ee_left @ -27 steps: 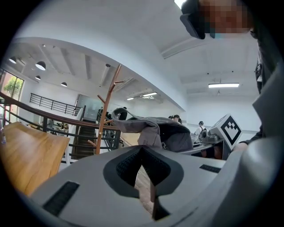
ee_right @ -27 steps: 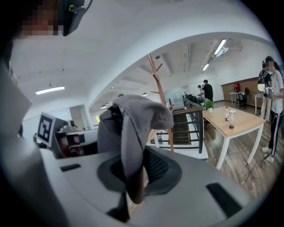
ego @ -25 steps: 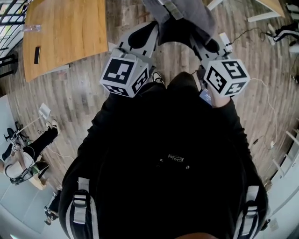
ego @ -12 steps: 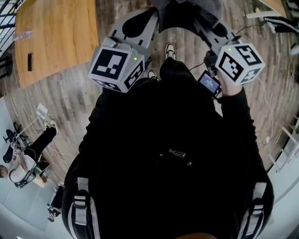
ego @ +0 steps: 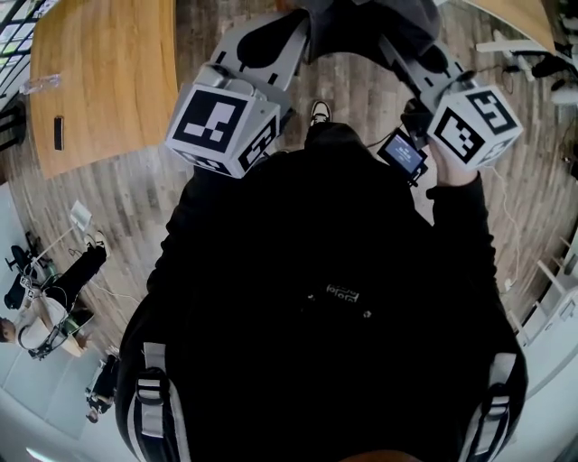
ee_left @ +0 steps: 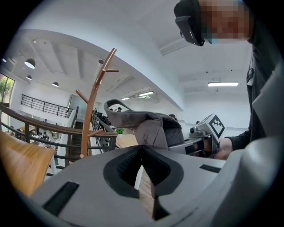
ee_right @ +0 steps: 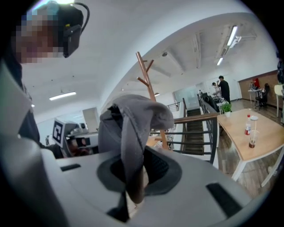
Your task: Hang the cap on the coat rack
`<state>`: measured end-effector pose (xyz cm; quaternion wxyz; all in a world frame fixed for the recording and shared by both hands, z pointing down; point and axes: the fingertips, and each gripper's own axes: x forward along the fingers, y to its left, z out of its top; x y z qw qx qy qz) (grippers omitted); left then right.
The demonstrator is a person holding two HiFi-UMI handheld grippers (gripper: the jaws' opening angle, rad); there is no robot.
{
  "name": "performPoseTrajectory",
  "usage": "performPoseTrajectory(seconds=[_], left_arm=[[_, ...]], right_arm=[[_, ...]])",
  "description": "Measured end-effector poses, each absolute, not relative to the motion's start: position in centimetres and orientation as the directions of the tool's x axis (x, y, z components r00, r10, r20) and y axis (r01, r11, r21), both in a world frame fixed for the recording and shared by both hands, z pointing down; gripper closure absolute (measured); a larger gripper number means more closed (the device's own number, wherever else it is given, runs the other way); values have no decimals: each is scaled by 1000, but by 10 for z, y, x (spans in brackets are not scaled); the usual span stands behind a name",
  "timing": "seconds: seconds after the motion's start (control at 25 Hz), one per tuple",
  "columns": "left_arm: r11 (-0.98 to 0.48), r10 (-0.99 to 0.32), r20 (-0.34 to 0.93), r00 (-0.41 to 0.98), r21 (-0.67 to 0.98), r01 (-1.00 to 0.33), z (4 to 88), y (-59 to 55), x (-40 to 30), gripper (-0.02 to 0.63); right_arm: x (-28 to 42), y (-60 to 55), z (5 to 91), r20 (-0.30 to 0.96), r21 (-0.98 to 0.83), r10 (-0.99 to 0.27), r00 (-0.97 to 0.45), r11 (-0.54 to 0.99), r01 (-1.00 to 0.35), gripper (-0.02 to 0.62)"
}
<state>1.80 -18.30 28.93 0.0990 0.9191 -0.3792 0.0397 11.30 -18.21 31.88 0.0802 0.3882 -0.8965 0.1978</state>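
A grey cap (ego: 361,16) hangs between my two grippers at the top of the head view. My left gripper (ee_left: 143,148) is shut on the cap's (ee_left: 153,126) near edge. In the head view the left gripper (ego: 293,36) reaches up to the cap from the left and the right gripper (ego: 406,41) from the right. My right gripper (ee_right: 133,166) is shut on the cap (ee_right: 133,117), with a fold of cloth hanging down between its jaws. The wooden coat rack (ee_left: 91,113) stands ahead beyond the cap, its pegs bare. It also rises behind the cap in the right gripper view (ee_right: 148,82).
A wooden table (ego: 99,81) with a dark phone (ego: 59,133) lies at the left. A person (ego: 50,311) sits at the lower left. A dark railing (ee_left: 44,133) runs behind the rack. Another table (ee_right: 253,137) with bottles stands right, people (ee_right: 222,88) beyond it.
Both grippers have carried the cap forward across the floor and a little higher. Their marker cubes sit wider apart in the head view. The wooden table has slid left.
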Motion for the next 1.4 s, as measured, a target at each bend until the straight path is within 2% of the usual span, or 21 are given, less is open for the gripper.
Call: performPoseTrajectory(seconds=[0.48, 0.84, 1.4], left_arm=[[-679, -703, 171, 690, 126, -723, 285, -237, 58, 600], [-673, -715, 176, 677, 93, -734, 281, -257, 42, 600], [-759, -638, 134, 758, 58, -649, 263, -294, 14, 600]], right_arm=[[147, -239, 317, 289, -317, -636, -715, 641, -699, 561], [130, -257, 316, 279, -321, -618, -735, 661, -678, 561], [96, -284, 298, 233, -273, -654, -720, 666, -694, 561]])
